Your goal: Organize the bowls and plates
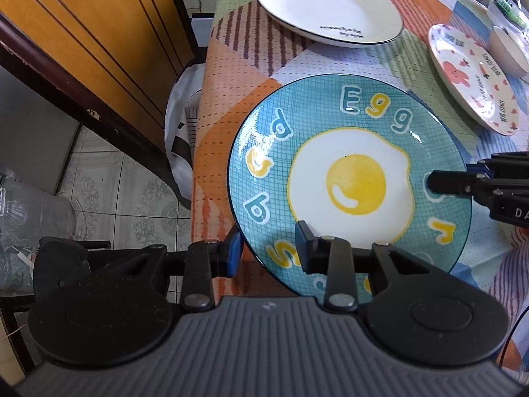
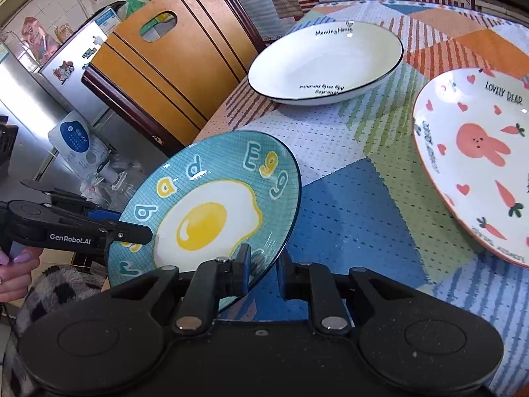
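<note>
A blue plate (image 1: 353, 182) (image 2: 205, 218) with a fried egg picture and letters hangs tilted over the table's near left edge, held from two sides. My left gripper (image 1: 269, 248) is shut on its near rim, one pad under the rim and one on the face. My right gripper (image 2: 264, 273) is shut on the opposite rim. Each gripper's upper finger (image 1: 443, 182) (image 2: 139, 233) shows in the other's view, lying on the plate. A white plate (image 1: 327, 3) (image 2: 324, 63) with a dark rim lies at the back. A rabbit plate (image 1: 469, 76) (image 2: 476, 158) lies to the right.
A patchwork cloth (image 2: 347, 198) covers the table. A small white bowl (image 1: 507, 51) stands behind the rabbit plate. An orange wooden chair (image 1: 82, 33) (image 2: 158, 66) stands at the table's left, with bags and tiled floor (image 1: 115, 192) below. A person's hand (image 2: 16, 264) holds the left gripper.
</note>
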`<act>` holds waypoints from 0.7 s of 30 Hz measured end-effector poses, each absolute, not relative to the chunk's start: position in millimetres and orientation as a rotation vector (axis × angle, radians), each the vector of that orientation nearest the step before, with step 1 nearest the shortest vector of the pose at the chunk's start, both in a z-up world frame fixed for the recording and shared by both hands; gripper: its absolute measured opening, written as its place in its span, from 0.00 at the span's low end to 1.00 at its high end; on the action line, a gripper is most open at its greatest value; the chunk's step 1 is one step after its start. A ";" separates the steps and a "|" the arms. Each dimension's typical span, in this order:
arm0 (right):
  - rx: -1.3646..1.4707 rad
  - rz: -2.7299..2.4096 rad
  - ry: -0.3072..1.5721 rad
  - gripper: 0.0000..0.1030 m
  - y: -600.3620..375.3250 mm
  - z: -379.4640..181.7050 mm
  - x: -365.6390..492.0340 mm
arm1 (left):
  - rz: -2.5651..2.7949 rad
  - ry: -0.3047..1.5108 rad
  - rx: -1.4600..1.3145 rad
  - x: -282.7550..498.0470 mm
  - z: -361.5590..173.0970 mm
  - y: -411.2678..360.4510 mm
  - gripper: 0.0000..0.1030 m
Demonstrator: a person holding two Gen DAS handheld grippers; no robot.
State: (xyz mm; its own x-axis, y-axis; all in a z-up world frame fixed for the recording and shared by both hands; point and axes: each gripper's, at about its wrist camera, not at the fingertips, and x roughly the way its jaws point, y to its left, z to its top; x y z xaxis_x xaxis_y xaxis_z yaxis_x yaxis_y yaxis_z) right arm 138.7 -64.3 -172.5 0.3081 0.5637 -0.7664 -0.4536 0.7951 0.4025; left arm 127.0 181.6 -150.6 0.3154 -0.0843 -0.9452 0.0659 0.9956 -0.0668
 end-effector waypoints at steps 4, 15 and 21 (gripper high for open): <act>0.095 0.670 1.028 0.20 -74.7 -156.2 130.0 | -0.129 1.219 -0.016 120.1 -134.3 171.2 0.31; 0.054 0.640 0.913 0.20 -117.0 -102.8 110.2 | -0.234 1.162 0.007 115.7 -85.8 137.2 0.31; 0.042 0.604 0.890 0.20 -138.9 -87.6 107.1 | -0.268 1.140 0.026 123.1 -72.9 112.3 0.31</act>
